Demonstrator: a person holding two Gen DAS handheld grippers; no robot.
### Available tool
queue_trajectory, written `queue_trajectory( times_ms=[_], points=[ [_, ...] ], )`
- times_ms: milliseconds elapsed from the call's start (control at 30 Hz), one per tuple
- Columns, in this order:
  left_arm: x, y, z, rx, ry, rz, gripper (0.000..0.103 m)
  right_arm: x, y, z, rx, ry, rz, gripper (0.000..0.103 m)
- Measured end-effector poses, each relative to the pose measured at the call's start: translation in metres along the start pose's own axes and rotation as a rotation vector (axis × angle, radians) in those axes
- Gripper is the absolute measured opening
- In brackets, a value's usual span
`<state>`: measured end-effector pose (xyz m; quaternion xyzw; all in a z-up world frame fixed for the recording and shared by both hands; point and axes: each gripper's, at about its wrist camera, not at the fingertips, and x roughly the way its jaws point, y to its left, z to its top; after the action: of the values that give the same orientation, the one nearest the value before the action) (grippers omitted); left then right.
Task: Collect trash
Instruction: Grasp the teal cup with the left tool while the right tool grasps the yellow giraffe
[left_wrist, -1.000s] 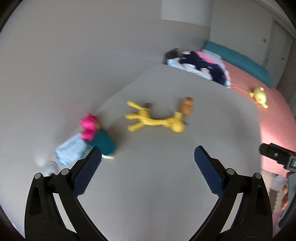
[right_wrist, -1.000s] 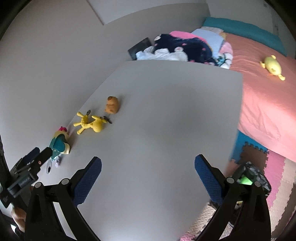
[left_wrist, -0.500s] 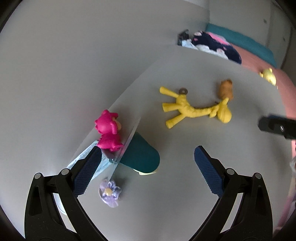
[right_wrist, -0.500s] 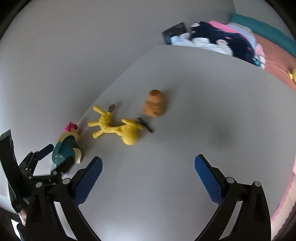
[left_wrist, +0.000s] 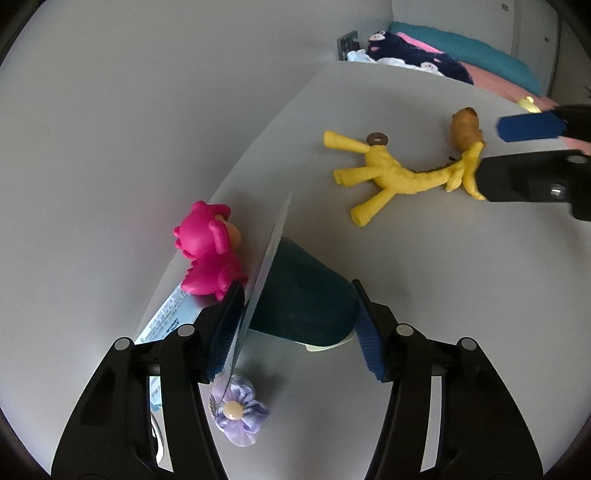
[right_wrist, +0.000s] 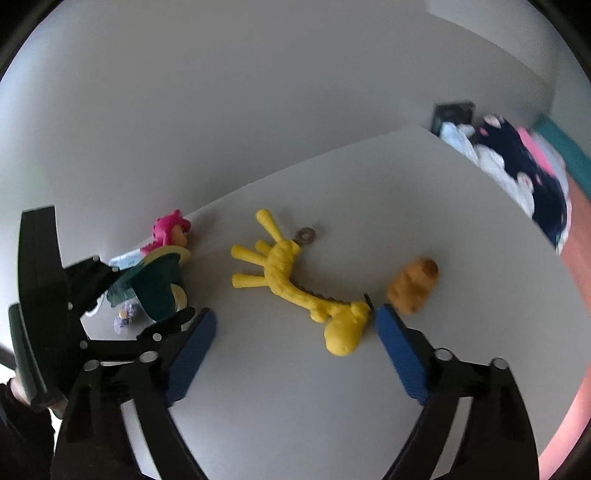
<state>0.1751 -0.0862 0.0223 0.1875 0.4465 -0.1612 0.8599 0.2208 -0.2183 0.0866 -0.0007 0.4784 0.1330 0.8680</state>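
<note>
A dark teal paper cup lies on its side on the grey table, with a flat blue-white wrapper against it. My left gripper straddles the cup with both pads at its sides and the wrapper's edge at the left pad; whether it grips is unclear. In the right wrist view the cup and left gripper sit at the left. My right gripper is open and empty, low over the yellow giraffe toy.
A pink figure, a lilac fabric flower, the giraffe, a brown toy and a small washer lie on the table. Clothes and a bed lie beyond the far edge. A wall runs along the left.
My left gripper has moved down onto the cup and narrowed around it. My right gripper has moved closer to the giraffe and the brown toy.
</note>
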Motion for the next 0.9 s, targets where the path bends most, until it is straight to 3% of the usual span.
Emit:
queue_trajectory(
  times_ms=[133,300,433,533,633,900],
  points=[
    [-0.009,0.017,-0.004,-0.067,-0.032,-0.062,0.055,0.012,0.012,0.002,-0.083,0.028,-0.014,0.081],
    [-0.025,0.039,-0.007,-0.126,-0.059,-0.088,0.054,0.042,0.031,0.006,-0.191,0.076,-0.054,0.079],
    [-0.031,0.043,-0.008,-0.107,-0.059,-0.081,0.054,0.066,0.038,0.007,-0.222,0.127,-0.095,0.068],
    [-0.031,0.042,-0.005,-0.108,-0.062,-0.086,0.054,0.071,0.033,0.008,-0.175,0.138,-0.073,0.054],
    [-0.034,0.04,-0.005,-0.109,-0.068,-0.09,0.054,0.062,0.029,0.006,-0.146,0.131,-0.081,0.026],
    [-0.073,0.029,0.003,-0.12,-0.126,-0.103,0.054,-0.005,0.02,-0.001,0.026,0.008,0.041,0.024]
  ],
)
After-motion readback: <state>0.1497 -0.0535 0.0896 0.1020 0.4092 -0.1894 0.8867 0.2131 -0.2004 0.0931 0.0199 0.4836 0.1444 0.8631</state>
